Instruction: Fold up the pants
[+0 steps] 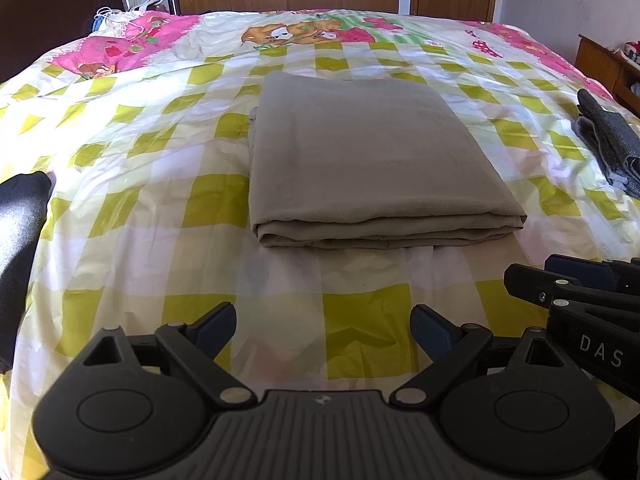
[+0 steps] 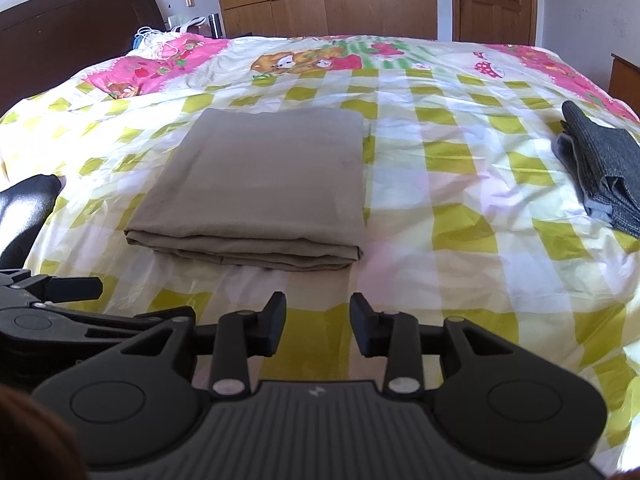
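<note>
The taupe pants (image 1: 360, 160) lie folded into a neat rectangle in the middle of the bed, their stacked fold edges facing me. In the right wrist view the same pants (image 2: 260, 184) sit ahead and to the left. My left gripper (image 1: 324, 326) hovers over the sheet just short of the pants' near edge, open wide with only bedding between its fingers. Beside it my right gripper (image 2: 319, 320) is held at a narrower gap, open as well, with nothing in it. Each gripper shows at the edge of the other's view, the right gripper (image 1: 560, 292) and the left gripper (image 2: 60, 292).
The bed carries a yellow-green checked sheet (image 1: 160, 200) with a pink cartoon border. A dark denim garment (image 2: 600, 172) lies folded near the right edge and a black garment (image 2: 24, 208) at the left. A dark headboard (image 2: 72, 28), a wooden wardrobe and a door stand beyond.
</note>
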A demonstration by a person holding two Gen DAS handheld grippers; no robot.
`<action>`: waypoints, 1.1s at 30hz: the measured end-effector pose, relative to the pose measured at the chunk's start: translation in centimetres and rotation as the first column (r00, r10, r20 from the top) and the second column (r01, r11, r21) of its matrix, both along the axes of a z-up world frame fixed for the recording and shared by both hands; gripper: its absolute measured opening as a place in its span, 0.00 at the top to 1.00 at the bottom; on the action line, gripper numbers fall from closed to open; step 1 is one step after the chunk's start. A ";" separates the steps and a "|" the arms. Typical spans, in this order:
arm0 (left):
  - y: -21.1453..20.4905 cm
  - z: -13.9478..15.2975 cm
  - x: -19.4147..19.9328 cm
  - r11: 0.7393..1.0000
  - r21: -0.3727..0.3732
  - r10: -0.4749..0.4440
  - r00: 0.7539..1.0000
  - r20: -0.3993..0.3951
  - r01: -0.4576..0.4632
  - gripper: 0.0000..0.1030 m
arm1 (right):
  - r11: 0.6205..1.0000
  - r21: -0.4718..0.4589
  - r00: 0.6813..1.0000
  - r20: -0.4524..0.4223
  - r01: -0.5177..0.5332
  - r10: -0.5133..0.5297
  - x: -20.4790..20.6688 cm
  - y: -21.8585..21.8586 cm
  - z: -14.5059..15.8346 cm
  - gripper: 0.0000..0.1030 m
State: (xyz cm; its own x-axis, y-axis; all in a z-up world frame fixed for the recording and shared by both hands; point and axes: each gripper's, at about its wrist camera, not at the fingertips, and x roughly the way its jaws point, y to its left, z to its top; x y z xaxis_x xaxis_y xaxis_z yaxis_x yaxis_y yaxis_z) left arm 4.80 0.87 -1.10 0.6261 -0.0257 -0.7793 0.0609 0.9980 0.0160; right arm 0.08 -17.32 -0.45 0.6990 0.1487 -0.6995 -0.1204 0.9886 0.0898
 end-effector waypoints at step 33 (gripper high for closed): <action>0.0 0.1 0.0 1.000 -0.023 -0.009 1.000 -0.008 0.009 0.00 | 1.000 -0.011 1.000 0.002 0.013 -0.013 0.1 -0.3 -0.2 0.64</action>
